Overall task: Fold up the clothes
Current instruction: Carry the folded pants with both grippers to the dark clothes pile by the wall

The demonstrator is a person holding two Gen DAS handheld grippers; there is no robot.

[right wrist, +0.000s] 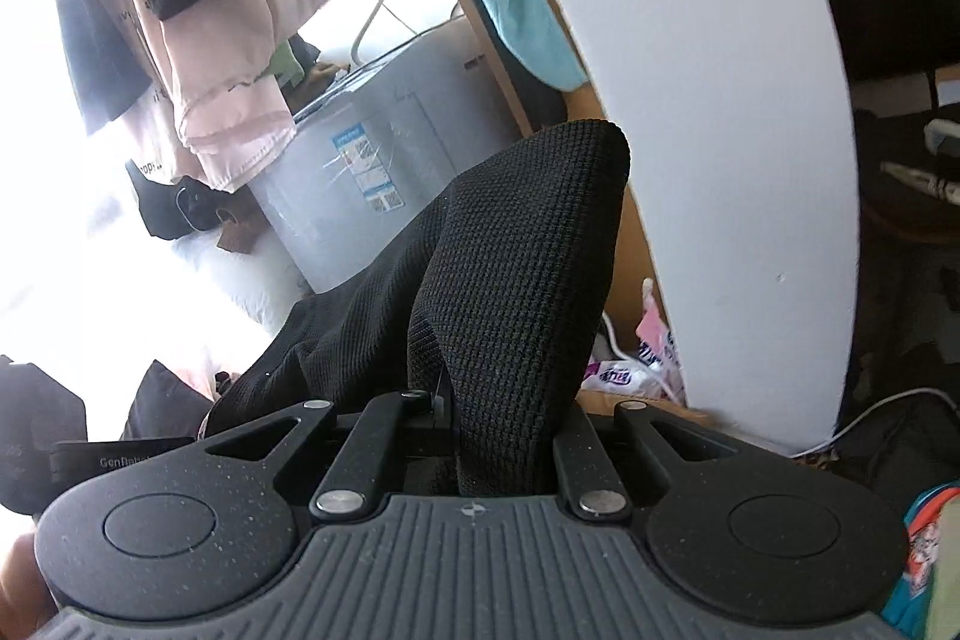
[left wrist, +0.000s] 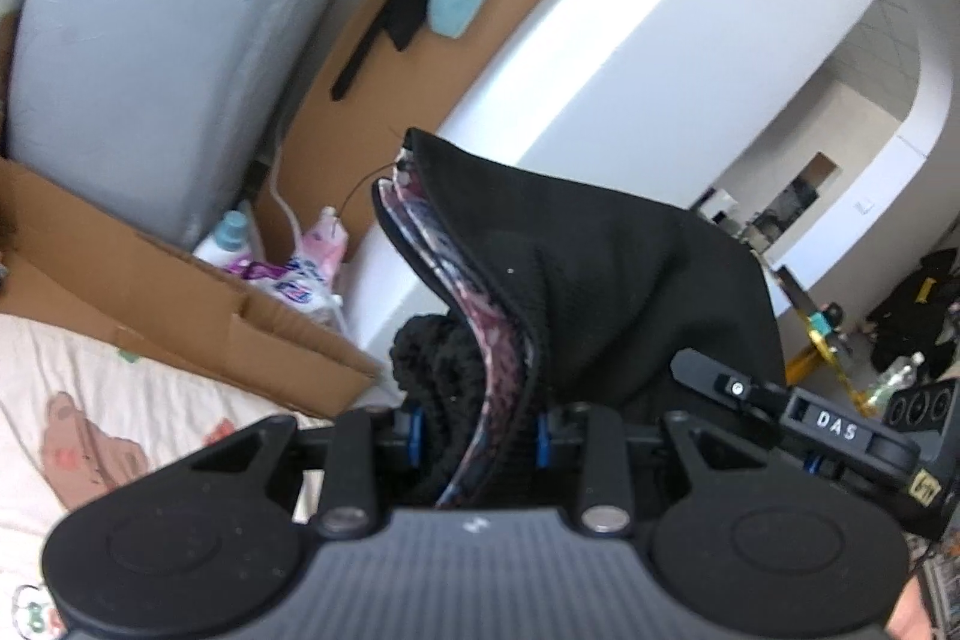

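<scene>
Black knit garment (right wrist: 516,280) held clear of the pink bedsheet (left wrist: 90,400), left gripper (left wrist: 480,430) clamped on a thick bunch showing patterned lining, right gripper (right wrist: 504,436) pinched on a thinner fold (likely so the cloth hangs out for folding).

From my end the black garment (right wrist: 522,244) is a coarse waffle-knit cloth, matt, with a smoother patterned pink lining (left wrist: 480,304) at its edge. Both grippers, left gripper (left wrist: 480,430) and right gripper (right wrist: 504,436), look like matt black plastic, a bit speckled, with shiny metal pins. Cardboard box (left wrist: 180,292) is plain rough brown paperboard, and the grey appliance (left wrist: 156,58) looks wrapped in glossy film.
</scene>
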